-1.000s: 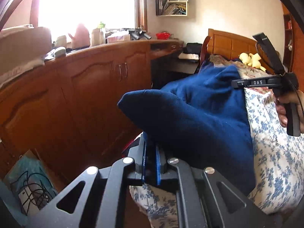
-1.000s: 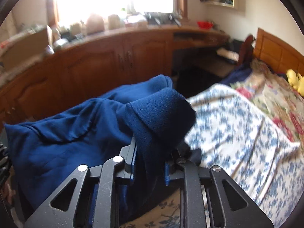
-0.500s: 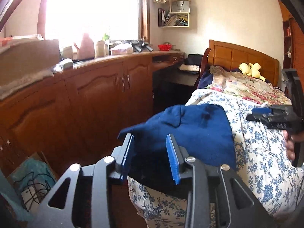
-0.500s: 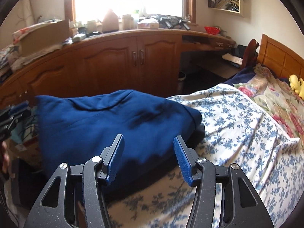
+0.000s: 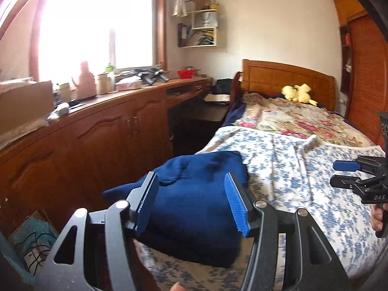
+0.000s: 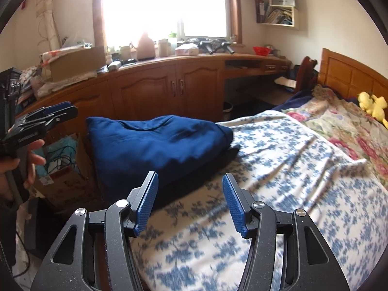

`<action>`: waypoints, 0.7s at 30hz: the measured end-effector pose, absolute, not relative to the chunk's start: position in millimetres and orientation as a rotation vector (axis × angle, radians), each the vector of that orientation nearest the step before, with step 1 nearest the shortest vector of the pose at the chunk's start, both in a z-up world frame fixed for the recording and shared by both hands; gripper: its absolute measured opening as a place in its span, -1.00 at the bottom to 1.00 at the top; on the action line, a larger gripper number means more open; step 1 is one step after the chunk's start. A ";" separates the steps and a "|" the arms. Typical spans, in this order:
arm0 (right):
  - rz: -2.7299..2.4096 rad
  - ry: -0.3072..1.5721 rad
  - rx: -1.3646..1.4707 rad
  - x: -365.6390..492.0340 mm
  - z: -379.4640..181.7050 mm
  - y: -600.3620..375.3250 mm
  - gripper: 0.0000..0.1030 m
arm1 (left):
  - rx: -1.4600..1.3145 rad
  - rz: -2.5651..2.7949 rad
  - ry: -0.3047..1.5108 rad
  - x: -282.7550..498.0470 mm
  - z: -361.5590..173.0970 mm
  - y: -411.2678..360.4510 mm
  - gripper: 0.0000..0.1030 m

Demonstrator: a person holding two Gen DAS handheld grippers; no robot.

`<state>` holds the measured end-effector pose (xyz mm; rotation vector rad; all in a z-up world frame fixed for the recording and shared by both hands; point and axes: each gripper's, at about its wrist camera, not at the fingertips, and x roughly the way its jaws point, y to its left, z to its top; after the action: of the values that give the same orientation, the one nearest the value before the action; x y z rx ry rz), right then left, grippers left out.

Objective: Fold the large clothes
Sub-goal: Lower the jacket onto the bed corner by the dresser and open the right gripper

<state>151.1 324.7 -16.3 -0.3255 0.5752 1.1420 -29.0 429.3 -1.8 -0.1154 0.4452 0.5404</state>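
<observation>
A dark blue garment [image 5: 194, 201] lies folded into a thick bundle at the near left edge of the bed; it also shows in the right wrist view [image 6: 157, 143]. My left gripper [image 5: 191, 203] is open and empty, just above and short of the bundle. My right gripper [image 6: 190, 203] is open and empty, held over the blue-flowered blanket [image 6: 278, 181] to the right of the bundle. Each gripper shows in the other's view: the right one [image 5: 339, 174] at the far right, the left one [image 6: 65, 111] at the far left.
A long wooden cabinet [image 5: 101, 140] with a cluttered top runs along the left under the window. A cardboard box with cables [image 6: 60, 167] sits on the floor beside the bed. A yellow plush toy [image 5: 297, 93] lies by the wooden headboard [image 5: 286, 77].
Both grippers opened and let go of the blue garment, which dropped as a folded bundle on the bed edge. Both grippers have since pulled back from it.
</observation>
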 end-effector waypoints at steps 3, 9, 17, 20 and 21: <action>1.131 0.577 -0.303 149.2 -11.2 294.9 0.23 | -0.085 0.517 0.442 -16.9 0.5 400.8 0.09; 1.069 0.577 -0.264 142.6 -15.5 231.9 0.41 | -0.050 0.438 0.446 3.4 -2.5 332.4 0.09; 0.958 0.580 -0.221 132.9 -28.5 148.6 0.63 | -0.050 0.354 0.497 29.0 -23.2 252.0 0.09; 0.914 0.579 -0.205 132.0 -35.6 119.9 0.63 | -0.062 0.304 0.512 42.0 -33.1 225.6 0.09; 0.908 0.588 -0.198 132.7 -38.3 112.1 0.63 | -0.070 0.285 0.517 46.0 -36.5 216.3 0.09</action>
<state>132.7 112.1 -38.3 -0.1984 0.5877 0.9077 46.0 216.3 -36.5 -0.0701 0.5167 0.2851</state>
